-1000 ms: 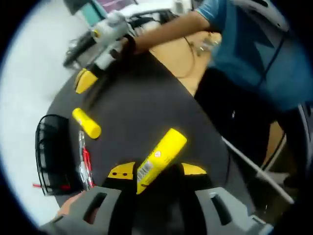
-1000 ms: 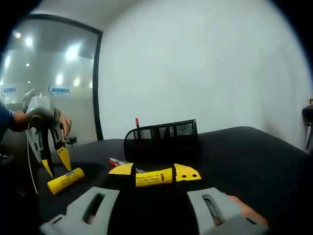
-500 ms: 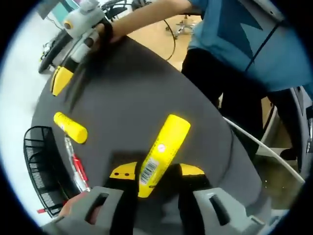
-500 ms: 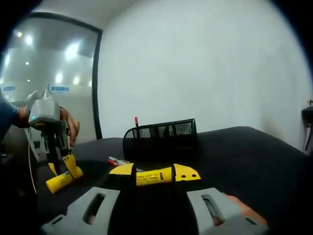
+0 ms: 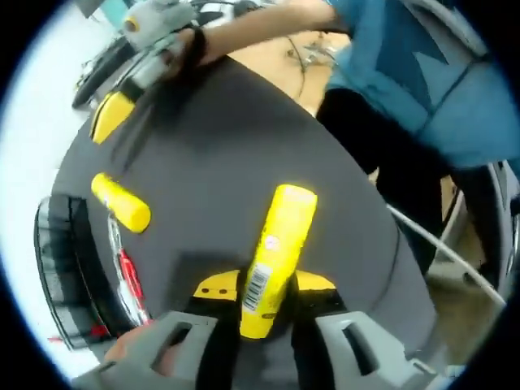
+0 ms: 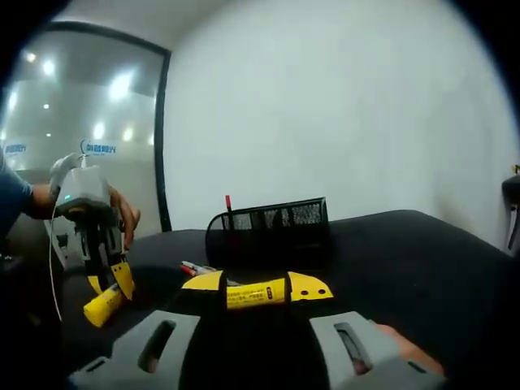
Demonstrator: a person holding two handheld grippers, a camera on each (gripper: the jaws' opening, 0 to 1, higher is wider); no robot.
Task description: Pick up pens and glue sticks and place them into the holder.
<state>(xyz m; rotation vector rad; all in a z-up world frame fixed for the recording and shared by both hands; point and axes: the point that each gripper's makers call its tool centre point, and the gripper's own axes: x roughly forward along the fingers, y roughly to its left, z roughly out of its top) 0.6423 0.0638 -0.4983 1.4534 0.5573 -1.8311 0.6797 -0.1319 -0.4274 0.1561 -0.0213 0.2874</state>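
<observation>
Our left gripper (image 5: 264, 296) grips 1 yellow plastic glue stick (image 5: 274, 258) between its jaws. Our right gripper (image 6: 256, 290) clamps a second yellow glue stick (image 6: 257, 294) crosswise, just before the black mesh holder (image 6: 270, 228).

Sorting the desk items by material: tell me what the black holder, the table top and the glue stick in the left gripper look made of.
Holder: likely black wire mesh metal, since its walls are see-through gridwork.
Table top: matte dark grey, no glare; possibly a fabric or rubber mat, unclear.
Glue stick in the left gripper: smooth yellow plastic tube, slight sheen, with a printed barcode label.
</observation>
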